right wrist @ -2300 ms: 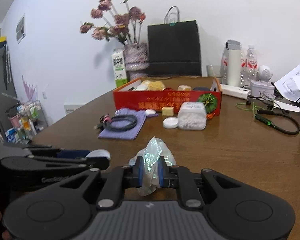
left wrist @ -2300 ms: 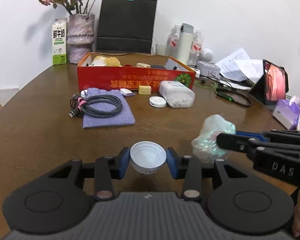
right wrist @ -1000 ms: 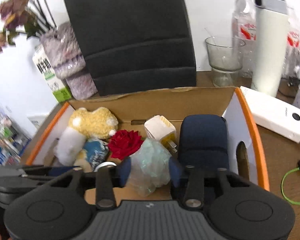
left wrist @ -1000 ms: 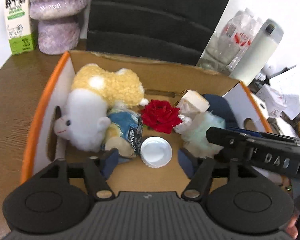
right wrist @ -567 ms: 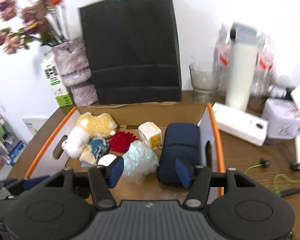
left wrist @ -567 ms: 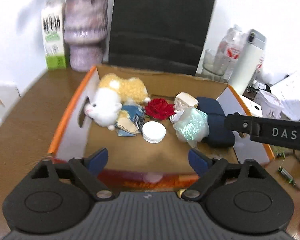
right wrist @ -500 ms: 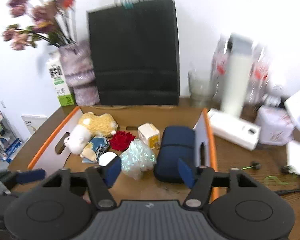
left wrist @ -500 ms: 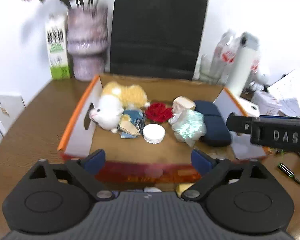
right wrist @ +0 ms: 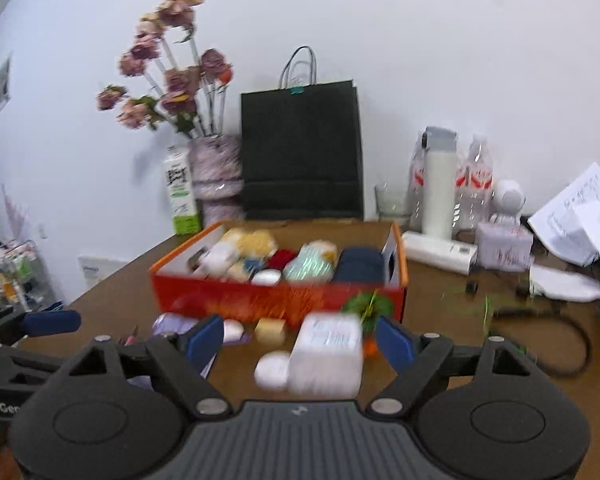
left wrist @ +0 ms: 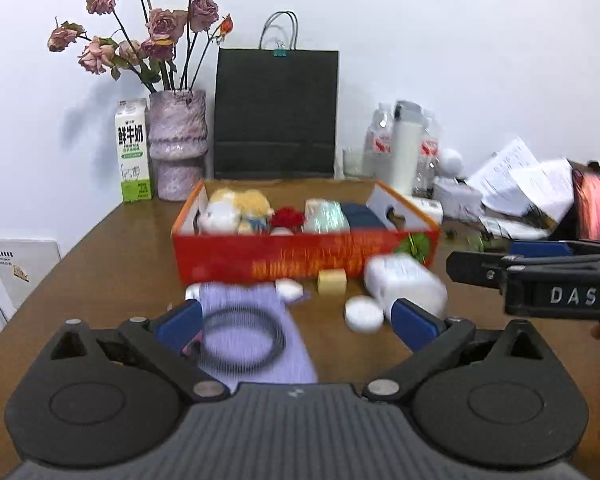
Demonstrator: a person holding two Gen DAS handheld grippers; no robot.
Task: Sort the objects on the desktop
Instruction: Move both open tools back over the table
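Withdrawn from the red box [left wrist: 304,266] since the earlier frame; white cap and crinkled bag left inside. Left gripper [left wrist: 296,318] and right gripper [right wrist: 300,340] both empty, jaws opening wide. Next pick pending: white container [right wrist: 326,354] lying just ahead of right gripper, calling for a short advance.

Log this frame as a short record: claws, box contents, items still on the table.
left claw: jaws opening, nothing between them
right claw: jaws opening, nothing between them
box: red, holds plush toy, red flower, crinkled bag, navy pouch, white cap
table: purple cloth with coiled cable, yellow block, round tin, white jar
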